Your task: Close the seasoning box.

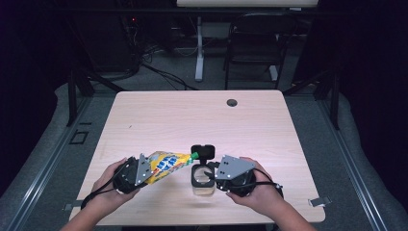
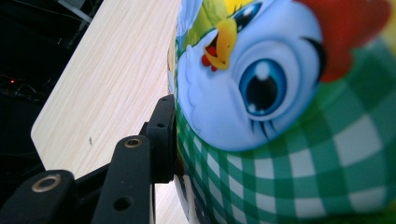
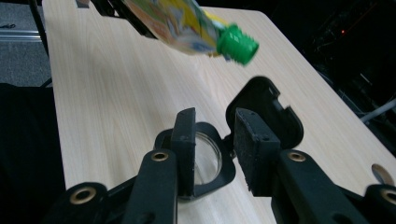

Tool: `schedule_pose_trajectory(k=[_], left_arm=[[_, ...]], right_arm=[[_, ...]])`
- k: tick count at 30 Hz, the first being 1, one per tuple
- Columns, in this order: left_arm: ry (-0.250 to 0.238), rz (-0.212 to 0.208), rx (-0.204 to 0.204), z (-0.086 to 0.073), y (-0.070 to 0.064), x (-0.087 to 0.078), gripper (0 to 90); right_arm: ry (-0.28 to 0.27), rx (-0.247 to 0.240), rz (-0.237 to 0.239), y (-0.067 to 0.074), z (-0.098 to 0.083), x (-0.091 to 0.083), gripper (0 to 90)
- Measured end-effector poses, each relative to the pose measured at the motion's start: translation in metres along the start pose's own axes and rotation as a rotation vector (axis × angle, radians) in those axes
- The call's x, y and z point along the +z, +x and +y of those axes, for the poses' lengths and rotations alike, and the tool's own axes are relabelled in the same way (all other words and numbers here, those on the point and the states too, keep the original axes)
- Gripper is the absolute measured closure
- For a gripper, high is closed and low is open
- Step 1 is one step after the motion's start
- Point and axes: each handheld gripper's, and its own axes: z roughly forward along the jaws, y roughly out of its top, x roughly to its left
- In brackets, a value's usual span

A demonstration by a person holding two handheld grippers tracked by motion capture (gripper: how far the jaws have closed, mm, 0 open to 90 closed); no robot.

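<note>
**Squeeze pouch held aloft over open jar**

A person's left tongs (image 1: 137,171) are clenched on a soft, glossy foil squeeze pouch (image 1: 166,164), printed yellow and blue in the high view. The left gripper view shows a cartoon chick's face above green-and-white checks, with one black pad pressed flat into the bulging film. The pouch hangs tilted above the worktop (image 1: 159,115), a pale laminate slab with fine wood grain and rounded corners. Its ribbed green plastic screw cap (image 3: 237,44) points toward the right hand.

Just below the cap stands a small clear jar (image 1: 203,179), round-mouthed and set in a black plastic collar. Its hinged black lid (image 3: 266,109) is flipped up behind it, a rounded shell with a recessed inner face.

The right tongs (image 3: 219,154) stand released, nothing between the matte black jaws with their rough, foam-like pads. They sit over the jar's rim, apart from pouch and lid; whether they touch the collar cannot be told. A grey three-cornered metal plate tops each gripper, and black cables trail off toward the person's wrists.
</note>
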Motion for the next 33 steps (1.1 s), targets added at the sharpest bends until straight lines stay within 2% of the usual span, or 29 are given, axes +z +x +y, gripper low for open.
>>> schedule_pose_trajectory(k=[4,8,13,14,15,17,19,21,25,31,33], left_arm=[[0.003,-0.004,0.002,0.001,-0.001,0.002,57.8],[0.011,-0.004,0.018,0.003,-0.003,0.004,57.9],[0.019,0.007,0.041,0.006,-0.005,0.005,57.9],[0.019,0.007,0.041,0.006,-0.005,0.005,57.9],[0.021,0.005,0.042,0.007,-0.006,0.006,57.9],[0.028,0.006,0.055,0.009,-0.007,0.006,57.9],[0.026,0.003,0.049,0.009,-0.007,0.006,57.9],[0.027,0.009,0.061,0.01,-0.008,0.006,57.9],[0.039,0.009,0.082,0.01,-0.01,0.007,57.9],[0.043,0.008,0.088,0.009,-0.011,0.008,58.0],[0.044,0.008,0.092,0.009,-0.011,0.008,58.0]], right_arm=[[-0.002,-0.02,-0.001,0.0,0.006,0.001,69.8],[0.002,-0.083,-0.026,0.003,0.016,0.001,69.9],[0.016,-0.199,-0.079,0.011,0.024,0.002,71.1],[0.016,-0.199,-0.079,0.011,0.024,0.002,71.1],[0.027,-0.255,-0.099,0.015,0.026,0.003,71.7],[0.034,-0.292,-0.114,0.018,0.026,0.005,72.6],[0.04,-0.338,-0.135,0.023,0.027,0.006,73.8],[0.051,-0.361,-0.141,0.026,0.028,0.006,75.0],[0.031,-0.418,-0.156,0.03,0.029,0.009,77.4],[0.065,-0.48,-0.159,0.035,0.033,0.012,81.4],[0.064,-0.482,-0.156,0.037,0.033,0.014,82.4]])
